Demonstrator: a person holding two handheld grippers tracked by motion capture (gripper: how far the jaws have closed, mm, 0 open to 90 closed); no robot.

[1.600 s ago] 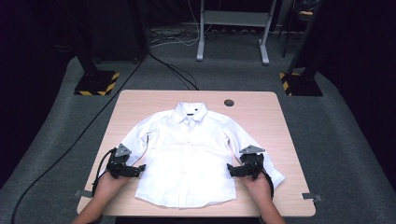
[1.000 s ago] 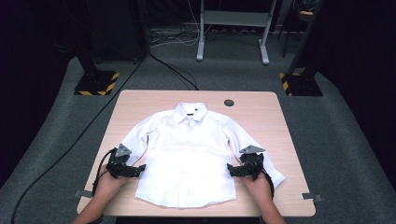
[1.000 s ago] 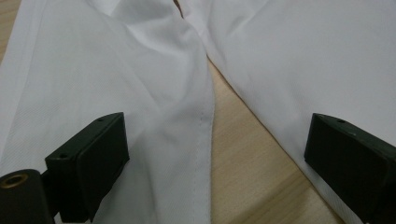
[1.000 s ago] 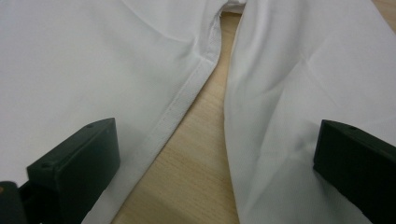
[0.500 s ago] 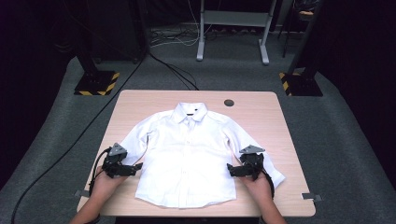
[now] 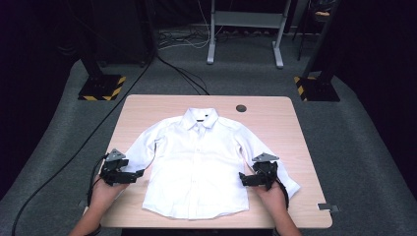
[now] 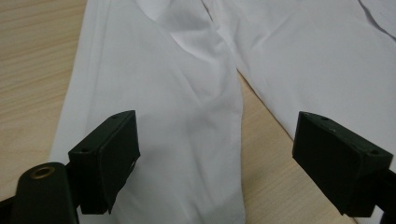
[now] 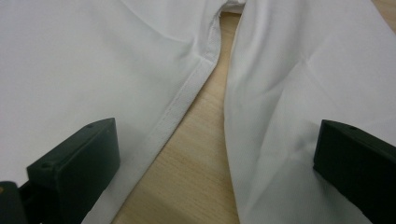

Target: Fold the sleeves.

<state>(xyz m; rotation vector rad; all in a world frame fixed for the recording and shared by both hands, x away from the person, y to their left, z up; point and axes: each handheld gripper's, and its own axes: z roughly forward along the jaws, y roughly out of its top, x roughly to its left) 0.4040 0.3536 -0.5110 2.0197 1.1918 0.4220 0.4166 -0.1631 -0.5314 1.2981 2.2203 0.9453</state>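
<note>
No writing, label, brand or number can be read anywhere: not on the white shirt (image 6: pixel 196 167), nor on the tabletop (image 6: pixel 275 123).

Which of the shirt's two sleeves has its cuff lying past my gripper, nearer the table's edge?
The sleeve by the right gripper: its cuff lies beyond that hand. The other sleeve ends at the left gripper.

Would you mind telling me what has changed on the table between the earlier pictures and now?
The left gripper has drawn back toward the table's left edge, off the white button-up shirt body; its jaws have just been closing slightly but stand open over the left sleeve, gripping nothing. The right gripper, open by the right sleeve, the shirt and the wooden table stayed put.
</note>
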